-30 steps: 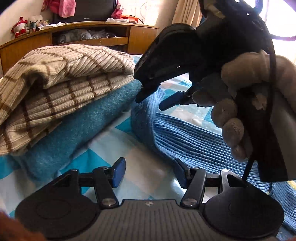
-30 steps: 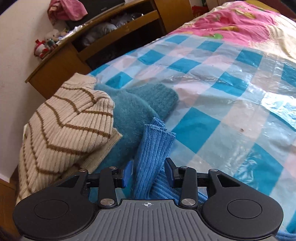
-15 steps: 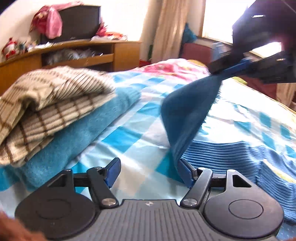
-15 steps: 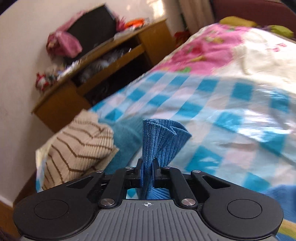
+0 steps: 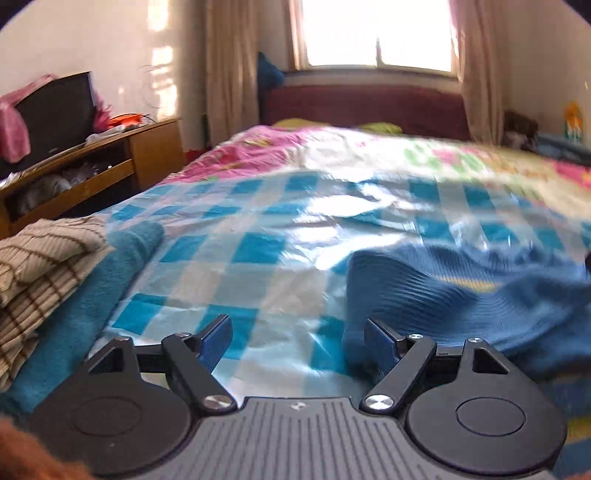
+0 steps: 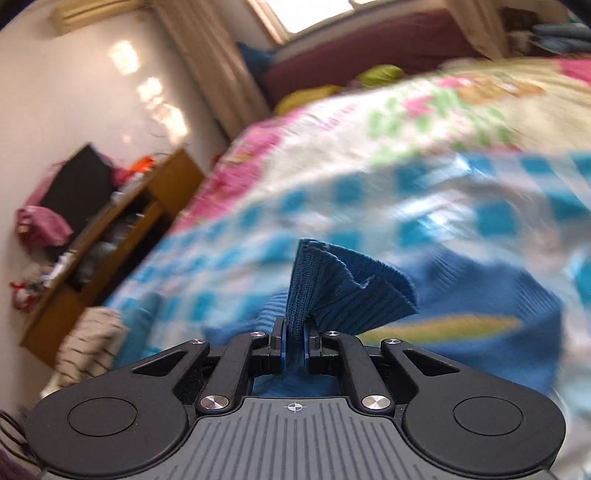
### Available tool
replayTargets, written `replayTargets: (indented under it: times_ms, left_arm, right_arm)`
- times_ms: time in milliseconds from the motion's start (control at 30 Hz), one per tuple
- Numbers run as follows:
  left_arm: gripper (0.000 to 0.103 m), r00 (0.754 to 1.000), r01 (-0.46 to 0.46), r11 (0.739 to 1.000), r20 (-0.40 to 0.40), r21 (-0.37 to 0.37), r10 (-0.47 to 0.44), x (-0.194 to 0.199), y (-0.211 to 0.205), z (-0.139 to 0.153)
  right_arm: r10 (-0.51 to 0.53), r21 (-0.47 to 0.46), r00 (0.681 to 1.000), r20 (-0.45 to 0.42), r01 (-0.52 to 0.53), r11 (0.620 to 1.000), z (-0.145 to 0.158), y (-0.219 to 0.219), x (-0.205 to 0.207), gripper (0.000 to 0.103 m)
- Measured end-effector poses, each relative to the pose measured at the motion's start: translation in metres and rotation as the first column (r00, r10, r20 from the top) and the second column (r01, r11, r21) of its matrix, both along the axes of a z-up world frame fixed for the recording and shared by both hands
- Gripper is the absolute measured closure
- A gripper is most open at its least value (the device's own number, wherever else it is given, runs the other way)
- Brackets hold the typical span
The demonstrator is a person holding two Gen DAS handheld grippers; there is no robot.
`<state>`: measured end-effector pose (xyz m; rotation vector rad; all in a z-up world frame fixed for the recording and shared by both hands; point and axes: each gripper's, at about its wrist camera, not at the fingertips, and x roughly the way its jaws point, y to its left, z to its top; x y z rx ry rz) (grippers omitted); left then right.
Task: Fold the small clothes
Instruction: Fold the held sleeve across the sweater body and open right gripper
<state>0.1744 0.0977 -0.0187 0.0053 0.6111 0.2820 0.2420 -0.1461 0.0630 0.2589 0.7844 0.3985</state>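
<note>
Blue ribbed sweater [image 6: 491, 291] lies on checked plastic sheet [image 5: 229, 254], right of folded stack [image 5: 44, 258]. My right gripper [image 6: 294, 349] clamped on cuff [image 6: 332, 284]; left gripper [image 5: 298, 341] spread wide, holding nothing, beside sweater edge. Knit soft, floppy, light; likely stretches. Best grip at cuff or hem. Sheet glossy, probably slippery. Bedroom, window [image 5: 376, 33] beyond sweater.

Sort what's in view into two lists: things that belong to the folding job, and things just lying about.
Part of the job:
- blue knit garment, its cuff pinched in the right gripper
- left gripper, open over the checked sheet

Just lying about:
- striped beige knit on the teal knit
- wooden cabinet
- TV
- pink floral quilt
</note>
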Motion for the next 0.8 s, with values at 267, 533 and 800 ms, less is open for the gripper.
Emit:
replayTargets:
  times_ms: [267,533,800]
  left_arm:
    - [0.02,0.995,0.066,0.993,-0.083,0.095,-0.058,0.008,-0.023,-0.008]
    - [0.02,0.993,0.108,0.987,-0.064,0.116,-0.101,0.026,-0.03,0.003]
    - [0.02,0.994,0.111,0.987,-0.012,0.115,-0.11,0.036,-0.034,0.015]
  right_arm:
    - [-0.106,0.066,0.986,-0.126,0.115,0.991,-0.065,-0.046,-0.006,0.089]
    - [-0.143,0.173,0.978,-0.149,0.168,0.97,-0.065,-0.065,-0.001,0.068]
    - [-0.147,0.19,0.988,-0.054,0.154,0.97,-0.034,-0.062,0.001,0.094]
